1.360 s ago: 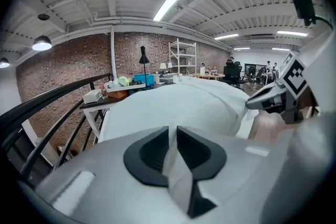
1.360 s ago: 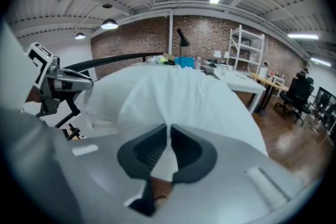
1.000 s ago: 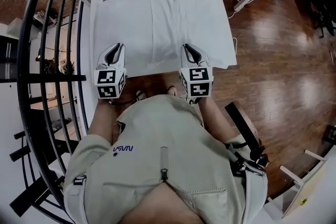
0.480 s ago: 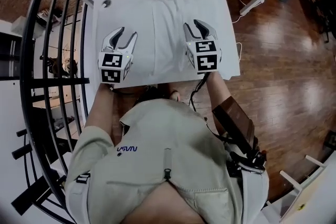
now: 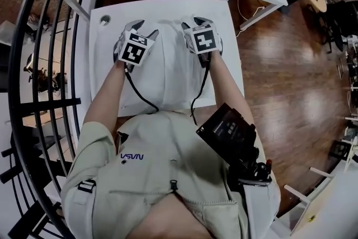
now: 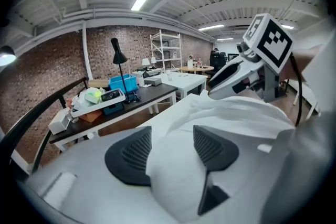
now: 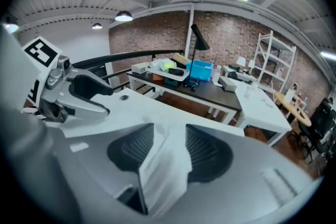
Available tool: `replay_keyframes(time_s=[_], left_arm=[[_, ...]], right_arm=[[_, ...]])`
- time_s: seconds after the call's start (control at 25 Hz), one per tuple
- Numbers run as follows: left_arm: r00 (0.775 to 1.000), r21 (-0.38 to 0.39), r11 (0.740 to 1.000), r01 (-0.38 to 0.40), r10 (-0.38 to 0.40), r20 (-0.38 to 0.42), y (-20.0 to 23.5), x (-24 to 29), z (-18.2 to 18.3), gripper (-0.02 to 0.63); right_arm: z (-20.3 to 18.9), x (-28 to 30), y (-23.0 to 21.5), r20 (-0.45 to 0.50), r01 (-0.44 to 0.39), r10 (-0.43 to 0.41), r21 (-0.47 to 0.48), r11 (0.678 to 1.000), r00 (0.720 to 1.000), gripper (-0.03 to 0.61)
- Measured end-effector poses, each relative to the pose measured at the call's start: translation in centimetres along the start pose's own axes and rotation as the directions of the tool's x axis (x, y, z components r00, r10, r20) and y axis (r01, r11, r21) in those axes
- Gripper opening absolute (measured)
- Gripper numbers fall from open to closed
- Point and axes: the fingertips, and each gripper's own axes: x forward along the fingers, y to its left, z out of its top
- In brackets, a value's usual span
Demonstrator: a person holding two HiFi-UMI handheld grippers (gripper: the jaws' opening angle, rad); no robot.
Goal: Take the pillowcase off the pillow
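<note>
holding both grippers over the far end of the pillow (image 5: 168,81), we look set to begin stripping its pillowcase (image 5: 170,53), which is still on. at the pillow's far left corner, the left gripper (image 6: 170,139) has its jaws apart. they have just been opening, and a soft mound of white fabric rises between the pads without being pinched. the pillow lies on the white table (image 5: 98,53), its long axis running straight away from us. at the pillow's far right corner, the right gripper (image 7: 169,136) mirrors the left. its jaws have also just been opening, and a fold of fabric stands in the gap, loose as far as we can judge. neither gripper is nearer the pillow's far end, and the fabric already sits between each pair of jaws. we judge the next move to be a pinch at both corners. which end of the pillow the case opens at we cannot tell.
</note>
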Motion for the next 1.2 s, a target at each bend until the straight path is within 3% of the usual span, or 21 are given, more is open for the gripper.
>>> replay_keyframes(time_s=[0.24, 0.32, 0.4, 0.48, 0.56, 0.84, 1.04, 1.2], left_arm=[[0.983, -0.058, 0.994, 0.093, -0.101, -0.155, -1.2, 2.7, -3.4, 0.239], [0.969, -0.053, 0.99, 0.128, -0.136, -0.208, -2.0, 2.8, -4.7, 0.17], [0.96, -0.034, 0.989, 0.147, -0.151, -0.237, -3.0, 2.6, -5.7, 0.079], [0.966, -0.009, 0.986, 0.166, -0.165, -0.198, -4.2, 1.9, -5.0, 0.022], [0.977, -0.004, 0.985, 0.174, -0.173, -0.129, -4.9, 0.3, -3.5, 0.017], [0.986, 0.012, 0.989, 0.148, -0.148, 0.071, -5.1, -7.0, -0.5, 0.014], [0.984, -0.097, 0.989, 0.115, -0.099, 0.149, -2.6, -10.1, -1.2, 0.014], [0.985, -0.163, 0.981, 0.1, -0.075, 0.156, -0.6, -9.0, -2.4, 0.012]], right_arm=[[-2.9, 4.9, 0.9, -0.182, -0.081, 0.09, 0.056, 0.995, 0.979, 0.21], [-5.0, 5.2, -0.2, -0.296, -0.024, 0.021, -0.005, 1.0, 0.955, 0.209], [-5.0, 5.5, -0.2, -0.292, -0.021, -0.007, -0.091, 0.996, 0.956, 0.184], [-4.6, 5.6, 0.0, -0.256, -0.012, -0.028, -0.154, 0.988, 0.966, 0.066], [-4.1, 5.1, -0.7, -0.228, 0.031, -0.077, -0.199, 0.98, 0.971, 0.035], [-1.9, 2.6, -4.2, -0.133, 0.179, -0.209, -0.205, 0.962, 0.969, 0.023], [-2.5, 0.5, -8.4, -0.13, 0.253, -0.27, -0.132, 0.958, 0.954, 0.021], [-5.5, 0.1, -10.3, -0.173, 0.299, -0.308, -0.076, 0.951, 0.935, 0.018]])
